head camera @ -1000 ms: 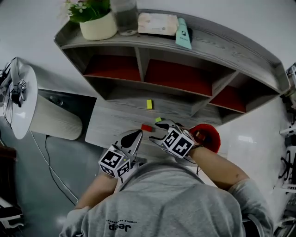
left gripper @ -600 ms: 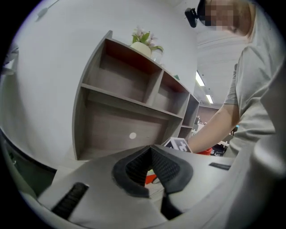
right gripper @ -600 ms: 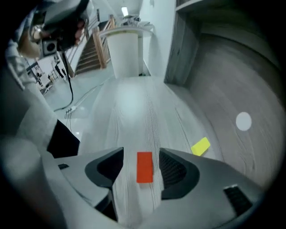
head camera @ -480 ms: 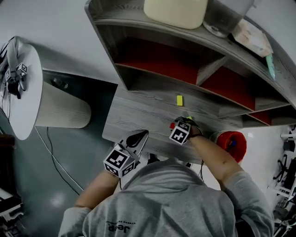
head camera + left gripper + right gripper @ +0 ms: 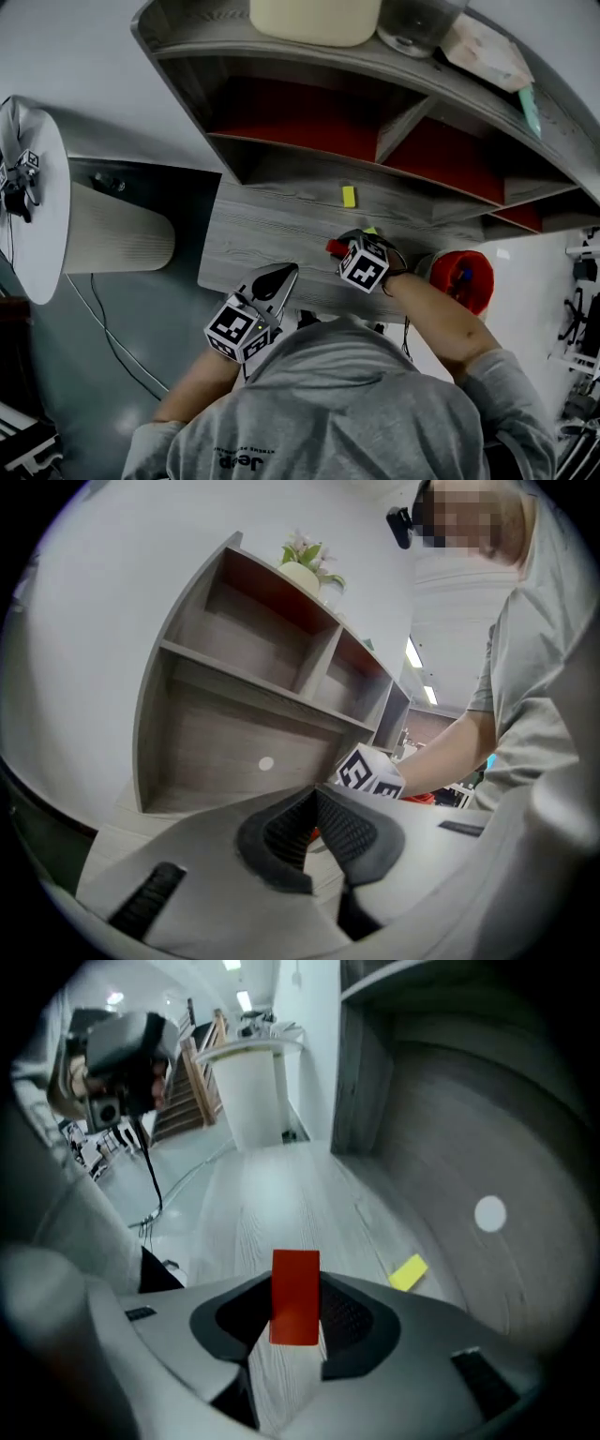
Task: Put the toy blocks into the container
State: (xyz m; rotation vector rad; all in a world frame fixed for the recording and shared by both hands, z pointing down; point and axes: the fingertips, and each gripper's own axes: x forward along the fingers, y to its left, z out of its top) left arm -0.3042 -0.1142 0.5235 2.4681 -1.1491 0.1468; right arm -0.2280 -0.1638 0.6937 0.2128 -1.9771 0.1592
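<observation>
A red block [image 5: 295, 1296] stands between the pads of my right gripper [image 5: 295, 1283], whose jaws are closing on it. In the head view the red block [image 5: 335, 247] shows at the tip of the right gripper [image 5: 341, 247] on the grey desk [image 5: 253, 244]. A yellow block [image 5: 348, 196] lies farther back on the desk; it also shows as the yellow block [image 5: 408, 1272] to the right of the jaws. A small green-yellow block [image 5: 371, 231] peeks out behind the right gripper. The red container [image 5: 464, 279] sits to the right, beside the forearm. My left gripper [image 5: 279, 275] is shut and empty at the desk's near edge, its left gripper tips [image 5: 312, 794] together.
A grey shelf unit with red-backed compartments [image 5: 309, 131] rises behind the desk, with a pale pot [image 5: 314, 14] and other items on top. A white cylindrical stand [image 5: 112, 234] sits to the left of the desk. The desk's front edge runs close to my body.
My right gripper has reached forward onto the red block, which now stands between its jaws. The head camera has swung, shifting the whole scene. The left gripper has stayed near the desk's edge.
</observation>
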